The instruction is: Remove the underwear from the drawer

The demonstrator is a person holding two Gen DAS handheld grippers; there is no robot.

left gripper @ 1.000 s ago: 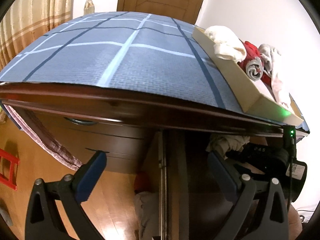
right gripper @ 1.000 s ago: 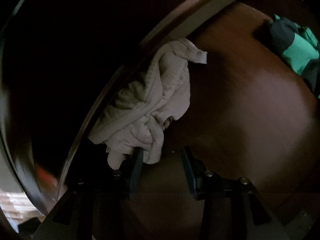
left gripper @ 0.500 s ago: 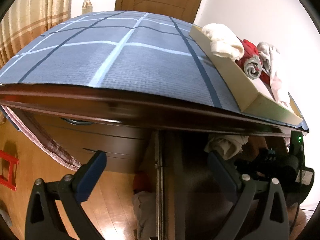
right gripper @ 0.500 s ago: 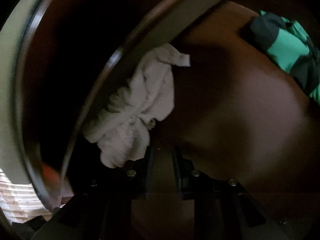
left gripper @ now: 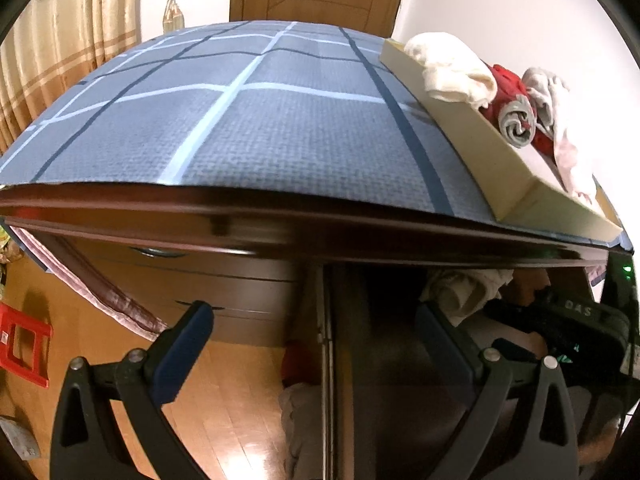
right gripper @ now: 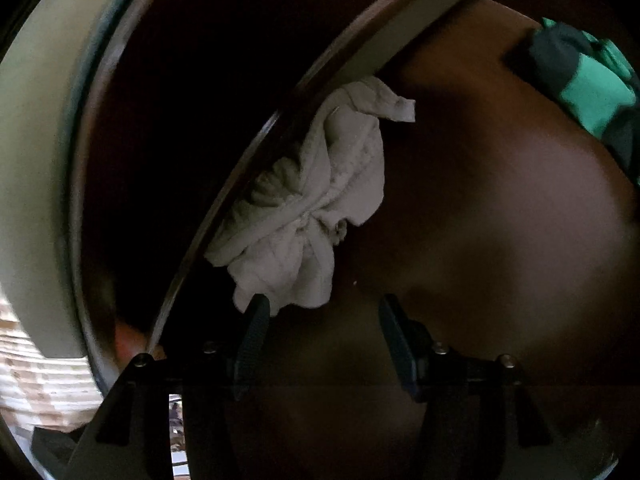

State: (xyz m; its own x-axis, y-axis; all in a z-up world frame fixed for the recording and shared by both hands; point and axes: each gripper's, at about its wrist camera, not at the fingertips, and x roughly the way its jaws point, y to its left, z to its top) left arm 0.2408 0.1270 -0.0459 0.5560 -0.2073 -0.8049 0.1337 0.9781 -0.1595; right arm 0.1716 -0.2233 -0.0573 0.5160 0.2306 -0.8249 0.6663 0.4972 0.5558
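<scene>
Right hand-held gripper (right gripper: 320, 330) opening over crumpled underwear (right gripper: 316, 208) in the drawer (right gripper: 500, 220).

The pale underwear lies bunched against the drawer's wall, centre-left of the right wrist frame; it looks light, soft and floppy, so the thick gathered knot at its lower middle seems the best place to pinch. The right jaws are parting, about half apart, with nothing between them; the left pad sits at the cloth's lower edge, whether touching I cannot tell. The left hand-held gripper (left gripper: 312, 336) stands wide apart and empty, lower in its frame, below the dresser top.
</scene>
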